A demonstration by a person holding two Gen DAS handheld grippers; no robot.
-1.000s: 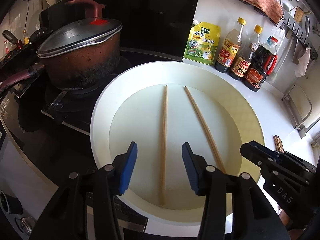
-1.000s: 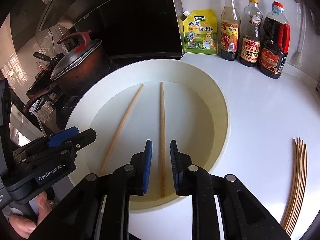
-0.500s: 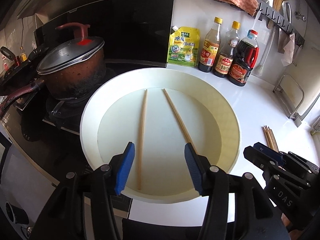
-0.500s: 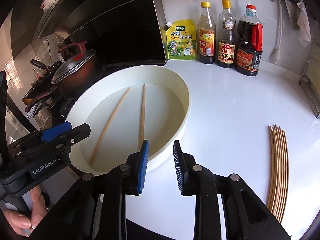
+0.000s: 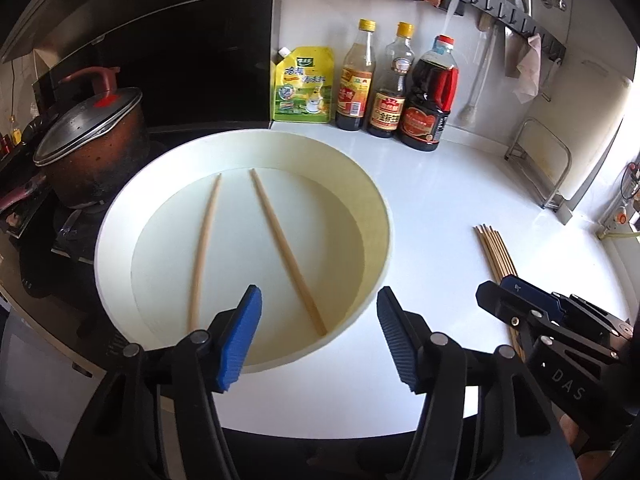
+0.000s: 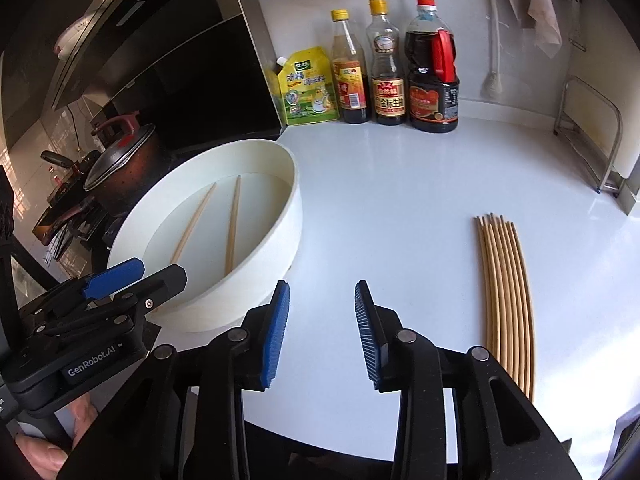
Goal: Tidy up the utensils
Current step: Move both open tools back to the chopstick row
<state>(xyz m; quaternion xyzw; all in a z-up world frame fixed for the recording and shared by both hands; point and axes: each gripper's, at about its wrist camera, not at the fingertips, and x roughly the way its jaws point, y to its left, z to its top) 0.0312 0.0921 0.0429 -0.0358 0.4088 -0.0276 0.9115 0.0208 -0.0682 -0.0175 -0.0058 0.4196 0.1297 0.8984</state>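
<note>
Left gripper (image 5: pixel 318 334): jaws wide apart, nothing between them; it hangs above the near rim of the basin, pads aimed toward the two sticks inside.
Right gripper (image 6: pixel 322 334): jaws also spread, empty; it sits over bare counter between the basin and the bundle, pointing at neither.
Basin (image 6: pixel 294 216): a wide white round tub at the counter's left end, next to the stove; its high wall keeps loose sticks from rolling off.
Chopsticks in basin (image 5: pixel 286 252): two, lying flat on the bottom, splayed in a narrow V, tips toward the back wall; not touching each other.
Bundle of chopsticks (image 6: pixel 506 300): laid side by side on the white counter (image 6: pixel 400 200), well apart from the basin, ends roughly even. Probably the sorted pile.
Back row: three sauce bottles (image 6: pixel 388 68) and a yellow pouch (image 6: pixel 310 88) against the wall, out of the working path.
Pot (image 5: pixel 90 144): lidded, on the stove to the left; not part of the job.
Step judged: both tools free, likely between picks; two sticks remain to join the bundle.
Risk: thin sticks lying flat need a low, square pinch or they will skid.
</note>
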